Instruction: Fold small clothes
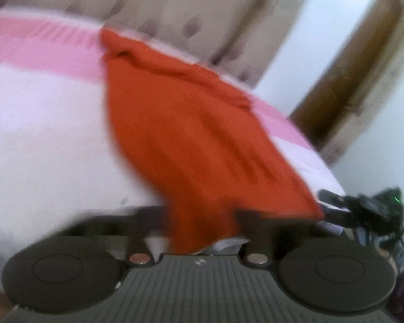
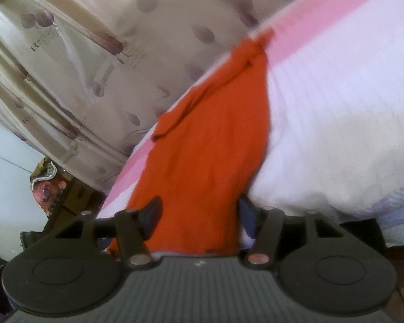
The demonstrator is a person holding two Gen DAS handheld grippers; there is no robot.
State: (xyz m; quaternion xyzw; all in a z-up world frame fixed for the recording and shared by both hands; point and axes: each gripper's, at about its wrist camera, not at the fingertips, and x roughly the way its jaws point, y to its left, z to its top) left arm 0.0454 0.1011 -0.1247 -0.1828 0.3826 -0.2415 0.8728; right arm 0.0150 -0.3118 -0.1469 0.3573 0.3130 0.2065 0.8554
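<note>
An orange-red small garment (image 1: 196, 134) lies stretched across a bed with a white and pink striped cover (image 1: 45, 140). In the blurred left wrist view its near edge hangs between the jaws of my left gripper (image 1: 199, 223), which appear closed on it. In the right wrist view the same garment (image 2: 210, 145) runs from the far bed edge down between the fingers of my right gripper (image 2: 199, 212). Its fingers (image 2: 152, 212) stand apart on either side of the cloth's near end. My right gripper also shows in the left wrist view (image 1: 363, 204) beyond the garment's right corner.
A beige curtain with purple leaf prints (image 2: 80, 53) hangs behind the bed. A wooden door frame (image 1: 347, 80) and white wall stand at the right. A patterned bundle and dark furniture (image 2: 48, 185) sit at the left of the right wrist view. The bed cover (image 2: 336, 107) spreads to the right.
</note>
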